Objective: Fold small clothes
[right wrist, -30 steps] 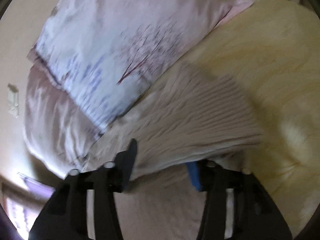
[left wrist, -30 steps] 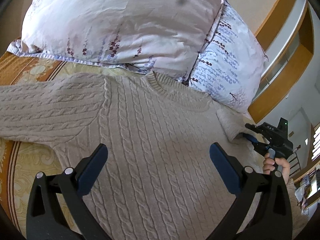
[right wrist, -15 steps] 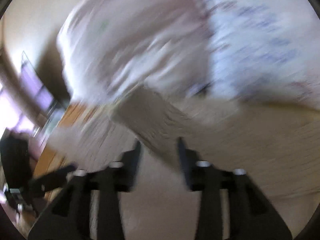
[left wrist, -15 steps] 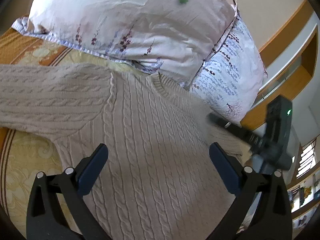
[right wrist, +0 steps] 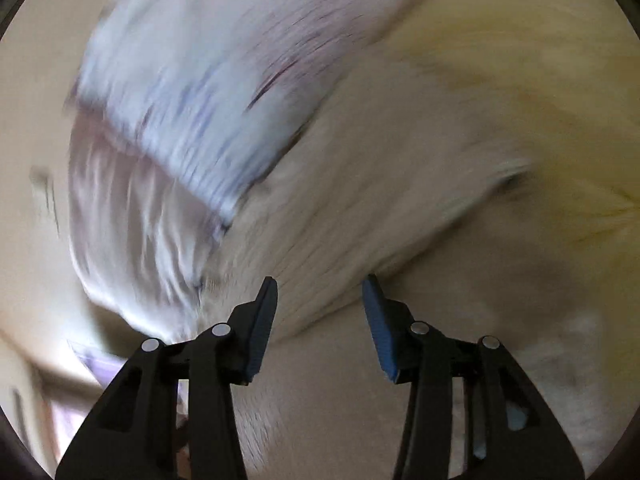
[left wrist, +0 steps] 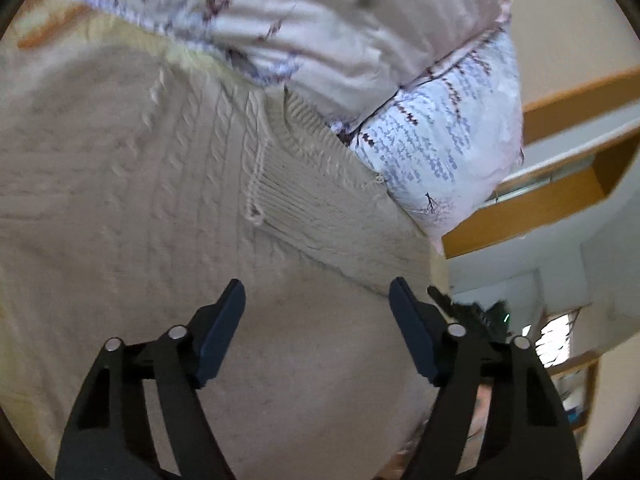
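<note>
A beige cable-knit sweater (left wrist: 132,208) lies spread on the bed, its ribbed collar toward the pillows. Its right sleeve (left wrist: 328,208) lies folded across the chest, ribbed cuff near the collar. My left gripper (left wrist: 316,308) is open and empty, hovering low over the sweater's body just below the folded sleeve. My right gripper (right wrist: 320,300) is open and empty over the sweater's right shoulder area (right wrist: 360,208); that view is motion-blurred. Part of the right gripper (left wrist: 472,312) shows behind my left gripper's right finger.
Two floral pillows (left wrist: 360,32) (left wrist: 452,152) lie at the head of the bed, touching the sweater's collar. A yellow patterned bedspread (right wrist: 540,80) lies under and to the right of the sweater. A wooden ledge (left wrist: 560,200) and a window stand to the right.
The right gripper carried the right sleeve across the chest, let it go and swung back right. The left gripper moved forward toward the collar and its jaws narrowed.
</note>
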`<state>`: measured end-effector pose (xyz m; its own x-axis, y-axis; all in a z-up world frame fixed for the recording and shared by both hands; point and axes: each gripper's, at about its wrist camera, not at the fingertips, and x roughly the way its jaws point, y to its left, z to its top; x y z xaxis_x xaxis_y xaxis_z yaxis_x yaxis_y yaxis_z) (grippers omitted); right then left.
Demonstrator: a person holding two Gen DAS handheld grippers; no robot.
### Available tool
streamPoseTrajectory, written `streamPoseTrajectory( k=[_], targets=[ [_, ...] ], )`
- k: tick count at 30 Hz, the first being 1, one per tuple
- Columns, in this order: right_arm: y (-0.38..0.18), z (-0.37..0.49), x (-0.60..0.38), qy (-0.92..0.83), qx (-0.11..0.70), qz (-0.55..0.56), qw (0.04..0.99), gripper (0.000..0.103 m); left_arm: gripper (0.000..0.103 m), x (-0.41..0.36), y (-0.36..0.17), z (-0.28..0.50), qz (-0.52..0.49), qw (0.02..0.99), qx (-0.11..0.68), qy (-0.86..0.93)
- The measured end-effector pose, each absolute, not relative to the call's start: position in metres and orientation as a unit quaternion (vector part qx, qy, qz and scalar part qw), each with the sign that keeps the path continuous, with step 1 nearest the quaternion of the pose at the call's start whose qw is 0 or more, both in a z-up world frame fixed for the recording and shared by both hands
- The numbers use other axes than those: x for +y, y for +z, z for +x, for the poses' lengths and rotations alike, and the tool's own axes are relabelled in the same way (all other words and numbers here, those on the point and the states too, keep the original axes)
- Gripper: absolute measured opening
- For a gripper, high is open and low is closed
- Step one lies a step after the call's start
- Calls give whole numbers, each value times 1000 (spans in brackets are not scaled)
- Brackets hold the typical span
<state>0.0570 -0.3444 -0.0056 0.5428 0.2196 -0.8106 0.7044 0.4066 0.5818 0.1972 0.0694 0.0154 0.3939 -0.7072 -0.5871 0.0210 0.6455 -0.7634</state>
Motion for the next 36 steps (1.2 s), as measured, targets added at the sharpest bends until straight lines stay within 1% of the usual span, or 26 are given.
streamPoseTrajectory(
  k=[4, 6, 8, 10, 14, 16, 18, 19, 21, 22, 31, 32, 33, 34, 36],
  targets=[
    [-1, 47, -358, -205, 414, 526, 714, 45, 59, 53, 7, 213, -366, 747, 509, -223],
    [1, 44, -362, -218, 405, 521, 719, 40, 55, 48, 3, 217, -373, 742, 513, -216],
    [-1, 45, -362, -220, 405, 516, 722, 37, 45, 43, -2, 223, -375, 742, 519, -199],
    [1, 41, -366, -219, 406, 513, 724, 35, 40, 42, -7, 228, -378, 742, 522, -185],
    [3, 39, -367, -218, 403, 510, 728, 35, 29, 43, -14, 237, -391, 741, 520, -168],
    [3, 38, -368, -221, 402, 506, 730, 35, 28, 46, -15, 240, -395, 743, 516, -161],
    [4, 38, -368, -222, 401, 503, 732, 35, 25, 50, -15, 244, -398, 747, 511, -153],
    [4, 38, -368, -223, 401, 503, 733, 35, 22, 52, -15, 245, -398, 748, 509, -149],
    [3, 38, -368, -226, 400, 503, 732, 35, 11, 55, -16, 250, -395, 753, 506, -145],
    [3, 38, -369, -227, 401, 501, 733, 35, 9, 55, -16, 251, -391, 757, 503, -147],
    [5, 42, -363, -223, 401, 487, 743, 35, 7, 75, 18, 247, -335, 805, 462, -161],
    [3, 43, -363, -227, 403, 484, 743, 32, 7, 79, 17, 248, -332, 806, 465, -158],
    [1, 44, -362, -232, 407, 477, 743, 15, 7, 82, 15, 248, -330, 805, 468, -155],
    [0, 44, -360, -238, 410, 472, 744, 8, 7, 85, 11, 249, -328, 804, 473, -149],
    [0, 40, -354, -251, 406, 459, 749, 8, 7, 87, 3, 250, -320, 803, 483, -140]
  ],
)
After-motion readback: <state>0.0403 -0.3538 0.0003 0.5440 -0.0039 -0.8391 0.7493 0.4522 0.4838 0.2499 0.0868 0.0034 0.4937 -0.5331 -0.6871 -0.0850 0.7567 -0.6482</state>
